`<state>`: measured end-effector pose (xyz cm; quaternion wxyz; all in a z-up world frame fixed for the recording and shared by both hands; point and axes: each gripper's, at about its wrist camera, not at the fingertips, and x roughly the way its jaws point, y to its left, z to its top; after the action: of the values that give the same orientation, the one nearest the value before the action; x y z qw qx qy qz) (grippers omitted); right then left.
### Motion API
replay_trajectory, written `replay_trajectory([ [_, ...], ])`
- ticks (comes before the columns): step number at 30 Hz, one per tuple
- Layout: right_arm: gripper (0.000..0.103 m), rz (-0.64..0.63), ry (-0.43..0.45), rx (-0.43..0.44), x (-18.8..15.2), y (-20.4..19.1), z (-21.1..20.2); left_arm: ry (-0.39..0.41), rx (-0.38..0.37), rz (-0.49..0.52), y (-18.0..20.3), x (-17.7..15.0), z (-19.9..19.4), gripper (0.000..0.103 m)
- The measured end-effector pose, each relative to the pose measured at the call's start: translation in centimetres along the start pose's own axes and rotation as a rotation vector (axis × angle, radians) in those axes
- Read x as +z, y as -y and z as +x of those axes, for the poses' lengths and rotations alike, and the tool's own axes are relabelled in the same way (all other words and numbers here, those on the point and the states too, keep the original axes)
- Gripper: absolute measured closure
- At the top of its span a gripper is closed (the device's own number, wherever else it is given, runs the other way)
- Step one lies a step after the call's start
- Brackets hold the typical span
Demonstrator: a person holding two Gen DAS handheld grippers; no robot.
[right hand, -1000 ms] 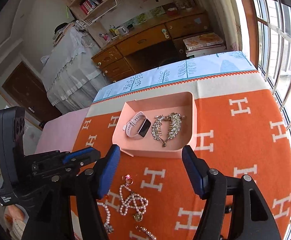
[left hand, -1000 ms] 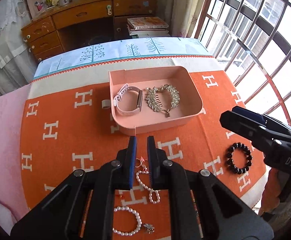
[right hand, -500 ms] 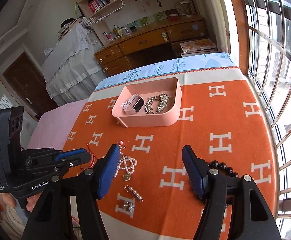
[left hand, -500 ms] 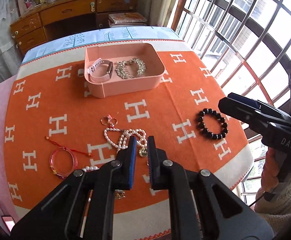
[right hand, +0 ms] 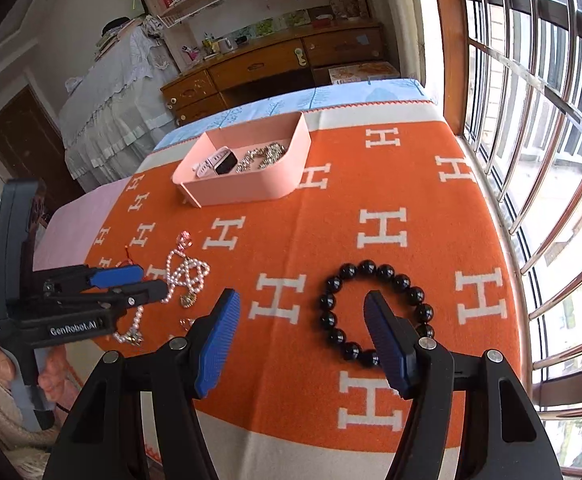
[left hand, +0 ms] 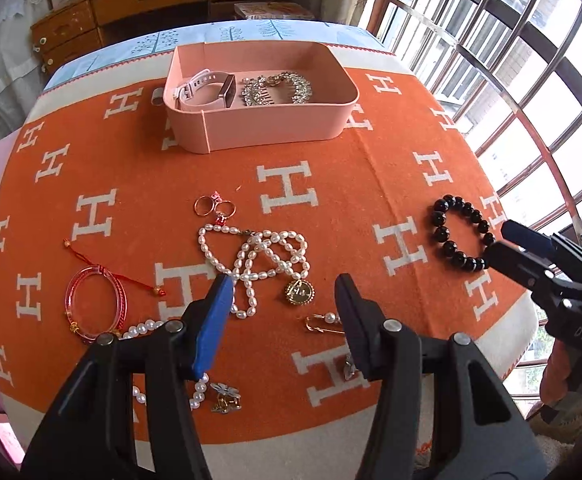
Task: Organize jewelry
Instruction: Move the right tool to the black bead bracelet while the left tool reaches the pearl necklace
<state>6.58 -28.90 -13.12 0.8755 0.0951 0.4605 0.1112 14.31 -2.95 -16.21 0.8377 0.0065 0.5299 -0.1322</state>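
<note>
Both grippers dropped nearer: left gripper (left hand: 283, 292) just opened over pearl necklace (left hand: 259, 260), right gripper (right hand: 303, 320) apart over black bracelet (right hand: 375, 312)

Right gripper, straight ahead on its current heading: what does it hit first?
Probably the black bead bracelet: the open right gripper straddles its left half, right finger inside the ring. Depth is unclear; it might land on the orange cloth just short of the beads.
</note>
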Motion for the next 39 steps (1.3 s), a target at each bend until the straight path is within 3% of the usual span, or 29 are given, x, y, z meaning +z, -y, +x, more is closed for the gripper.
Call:
replay_trajectory([
  [6, 0.039, -0.041, -0.056, -0.040, -2.0, 0.7, 3.4, 0.010, 0.035, -0.033, -1.5, -0.6, 1.3, 0.053],
  [10, 0.046, -0.088, -0.061, -0.059, -2.1, 0.3, 4.7, 0.000, 0.067, -0.047, -2.1, -0.6, 2.2, 0.055],
  [20, 0.067, -0.157, -0.076, -0.072, -1.8, -0.6, 6.4, -0.058, 0.032, -0.166, -4.2, 1.1, 4.2, 0.068],
  [28, 0.069, -0.142, -0.066, -0.036, -1.9, 0.0, 6.4, -0.129, 0.049, -0.264, -5.0, 3.3, 5.3, 0.080],
  [35, 0.069, -0.108, -0.064, 0.016, -1.8, 0.8, 6.4, -0.188, 0.143, -0.206, -3.7, 5.3, 6.1, 0.079],
  [39, 0.070, -0.094, -0.060, 0.041, -1.7, 1.2, 6.4, -0.200, 0.147, -0.222, -3.7, 5.8, 6.2, 0.080],
])
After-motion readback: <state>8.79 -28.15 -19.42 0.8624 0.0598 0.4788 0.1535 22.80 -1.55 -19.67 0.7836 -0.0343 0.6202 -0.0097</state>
